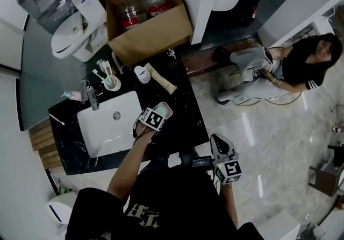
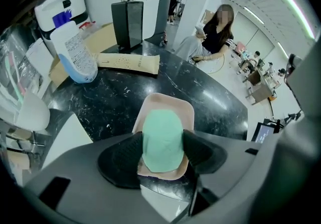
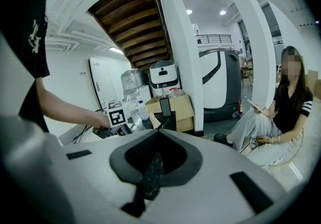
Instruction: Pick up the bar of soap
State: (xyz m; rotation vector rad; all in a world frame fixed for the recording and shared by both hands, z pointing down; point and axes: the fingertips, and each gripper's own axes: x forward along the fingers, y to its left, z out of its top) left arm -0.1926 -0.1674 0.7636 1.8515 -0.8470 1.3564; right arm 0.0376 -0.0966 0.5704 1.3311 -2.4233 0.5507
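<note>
A mint-green bar of soap [image 2: 161, 137] lies in a pale pink dish [image 2: 168, 101] on the black marble counter [image 2: 120, 100], right of the sink. My left gripper [image 2: 163, 143] is lowered over the dish, and its jaws stand wide with the soap between the two black pads, close along both sides. The soap still rests in the dish. From the head view the left gripper [image 1: 153, 120] covers most of the dish [image 1: 165, 108]. My right gripper [image 1: 221, 150] hangs off the counter's right end, over the floor; its jaws [image 3: 154, 166] are shut with nothing between them.
A white sink [image 1: 107, 123] with a faucet [image 1: 92, 99] lies left of the dish. Behind it are a cream tube [image 2: 128, 63], a black pump dispenser [image 2: 128, 17], a white cup [image 1: 142, 73] and a toothbrush cup [image 1: 111, 82]. A cardboard box [image 1: 148, 23] and a seated person [image 1: 279, 66] are further off.
</note>
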